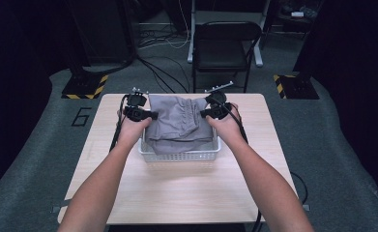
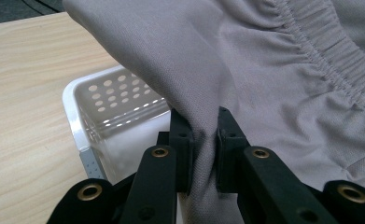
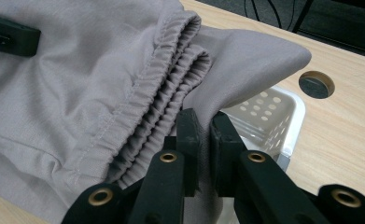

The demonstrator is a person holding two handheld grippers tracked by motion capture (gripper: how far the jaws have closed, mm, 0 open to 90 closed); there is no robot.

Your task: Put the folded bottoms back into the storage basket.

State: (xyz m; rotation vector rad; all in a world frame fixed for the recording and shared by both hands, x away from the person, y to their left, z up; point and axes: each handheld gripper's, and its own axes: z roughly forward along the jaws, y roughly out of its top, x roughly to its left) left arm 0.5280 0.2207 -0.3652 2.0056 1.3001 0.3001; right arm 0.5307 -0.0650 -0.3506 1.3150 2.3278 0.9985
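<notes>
Light wood surface (image 1: 186, 193); grey carpeted floor (image 1: 36, 159); black folding chair (image 1: 225, 46) behind; hazard-striped stand bases (image 1: 85, 87); loose floor cables (image 1: 165, 41); dark surroundings.

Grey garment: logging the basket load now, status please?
Both claws, left and right, shut on grey garment. Garment over white basket. Nothing in the way.

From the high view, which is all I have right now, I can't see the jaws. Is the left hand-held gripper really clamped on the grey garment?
Observer: Yes. The left hand-held gripper has a fold of the grey garment pinched between its pads.
Operator: And the right one?
Observer: The right hand-held gripper is shut on fabric too, just beside the elastic waistband.
Operator: Anything under the cloth in the white basket?
Observer: Below the left grip, the white basket shows a bare perforated wall; its floor is hidden from me.
</notes>
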